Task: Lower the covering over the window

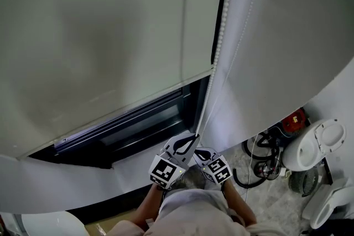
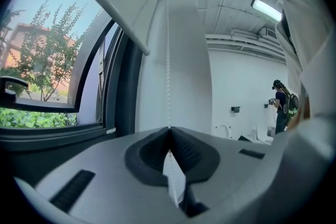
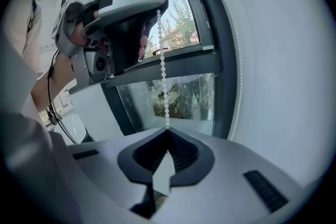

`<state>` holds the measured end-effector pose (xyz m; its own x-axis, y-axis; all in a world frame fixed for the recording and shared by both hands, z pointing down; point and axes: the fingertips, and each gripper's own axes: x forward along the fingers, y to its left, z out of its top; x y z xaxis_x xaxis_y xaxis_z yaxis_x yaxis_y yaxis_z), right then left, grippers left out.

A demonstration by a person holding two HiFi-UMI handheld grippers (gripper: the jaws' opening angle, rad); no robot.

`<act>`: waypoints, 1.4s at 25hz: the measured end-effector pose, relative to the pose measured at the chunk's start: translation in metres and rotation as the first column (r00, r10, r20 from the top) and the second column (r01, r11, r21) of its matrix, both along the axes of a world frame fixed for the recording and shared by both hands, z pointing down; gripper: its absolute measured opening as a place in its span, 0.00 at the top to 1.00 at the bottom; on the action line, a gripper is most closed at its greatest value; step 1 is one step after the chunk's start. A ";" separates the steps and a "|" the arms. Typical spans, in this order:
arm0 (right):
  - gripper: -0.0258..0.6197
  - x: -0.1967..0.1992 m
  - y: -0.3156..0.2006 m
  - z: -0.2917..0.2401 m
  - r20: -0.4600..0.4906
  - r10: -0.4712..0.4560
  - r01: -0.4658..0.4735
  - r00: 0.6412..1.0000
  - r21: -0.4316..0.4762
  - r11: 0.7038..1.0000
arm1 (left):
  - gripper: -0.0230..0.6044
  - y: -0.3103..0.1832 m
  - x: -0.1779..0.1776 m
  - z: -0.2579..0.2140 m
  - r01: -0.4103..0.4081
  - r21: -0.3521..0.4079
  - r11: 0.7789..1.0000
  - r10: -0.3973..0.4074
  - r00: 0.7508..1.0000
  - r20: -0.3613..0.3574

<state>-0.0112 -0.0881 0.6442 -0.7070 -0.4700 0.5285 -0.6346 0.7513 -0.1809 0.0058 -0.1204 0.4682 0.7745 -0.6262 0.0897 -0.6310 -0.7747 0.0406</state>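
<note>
A pale roller blind [image 1: 110, 36] hangs over most of the window [image 1: 146, 125], and a dark strip of glass shows under its bottom bar [image 1: 130, 106]. The white bead chain [image 1: 220, 36] runs down the window's right side. My left gripper [image 1: 185, 145] is shut on the chain [image 2: 168, 65], which comes down from above into its closed pads. Just below it, my right gripper [image 1: 201, 153] is shut on the same strand [image 3: 163, 71]. In the right gripper view, the chain runs taut from the left gripper [image 3: 126, 23] into the right gripper's own tips [image 3: 168, 128]. A second strand [image 3: 239, 60] hangs along the wall.
A white toilet [image 1: 318, 146], a red object [image 1: 294, 119] and black cables [image 1: 265, 158] lie on the floor at the right. Another person [image 2: 282, 105] stands far off in the room. A dark window handle [image 2: 10, 87] juts out at the left, with trees outside.
</note>
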 end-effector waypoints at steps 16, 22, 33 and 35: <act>0.80 0.010 0.008 -0.002 0.008 0.017 -0.018 1.000 0.054 0.998 | 0.94 0.001 0.001 0.033 -0.001 -0.044 0.999 0.003 0.999 0.045; 0.78 0.018 0.000 -0.071 0.089 0.032 -0.048 0.996 0.186 0.981 | 0.94 -0.001 -0.001 0.034 0.003 -0.041 0.999 -0.001 0.999 0.045; 0.80 0.024 -0.003 -0.182 0.192 0.014 -0.083 0.981 0.356 0.931 | 0.94 -0.001 -0.004 0.033 0.009 -0.035 0.999 -0.007 0.999 0.042; 0.80 0.022 -0.004 -0.199 0.203 0.005 -0.084 0.979 0.384 0.919 | 0.94 -0.001 -0.003 0.033 0.006 -0.034 0.999 -0.005 0.999 0.041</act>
